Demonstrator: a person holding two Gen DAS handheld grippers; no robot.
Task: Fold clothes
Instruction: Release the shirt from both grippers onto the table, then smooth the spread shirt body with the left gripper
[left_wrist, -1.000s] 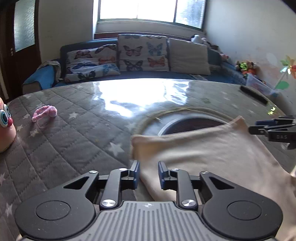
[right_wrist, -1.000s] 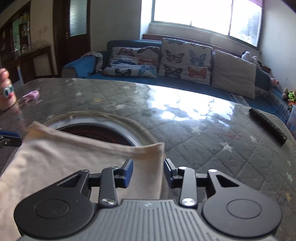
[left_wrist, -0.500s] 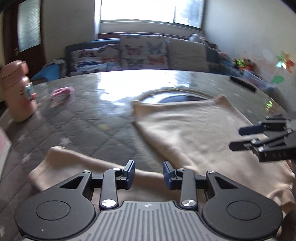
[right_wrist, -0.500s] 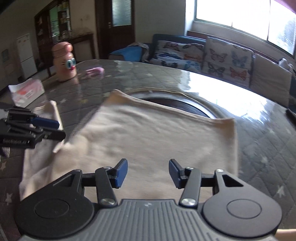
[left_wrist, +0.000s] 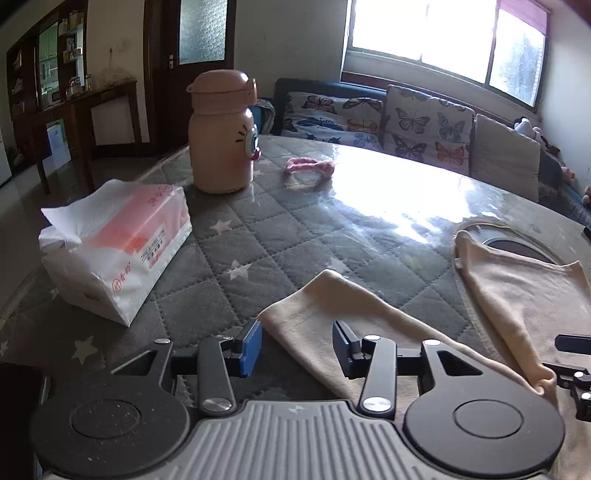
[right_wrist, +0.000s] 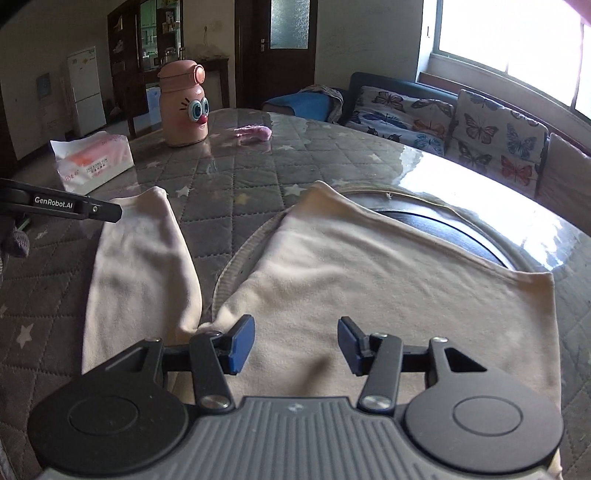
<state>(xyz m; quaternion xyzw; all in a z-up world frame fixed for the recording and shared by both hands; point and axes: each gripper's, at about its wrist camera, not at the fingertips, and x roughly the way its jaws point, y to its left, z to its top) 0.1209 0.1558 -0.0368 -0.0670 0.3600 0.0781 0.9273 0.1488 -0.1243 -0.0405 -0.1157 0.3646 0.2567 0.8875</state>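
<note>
Tissue pack (left_wrist: 114, 247) and pink bottle (left_wrist: 221, 133), out of my left view a second ago, now show at its left. My left gripper (left_wrist: 295, 345), jaws apart, has swung from the shirt's (right_wrist: 369, 288) body to its sleeve (left_wrist: 340, 317), probably hovering. My right gripper (right_wrist: 295, 343), pulled back, gapes over the hem on the quilted table (left_wrist: 295, 229).

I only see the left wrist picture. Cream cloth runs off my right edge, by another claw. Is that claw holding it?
Observer: No. The right gripper is open over the cloth and grips nothing.
Operator: What is the cloth?
Observer: A cream garment with its body spread flat. The strip in front of you is its sleeve.
Operator: That pink bottle, has it a face?
Observer: Yes. The pink bottle has two big eyes and a red nose.
</note>
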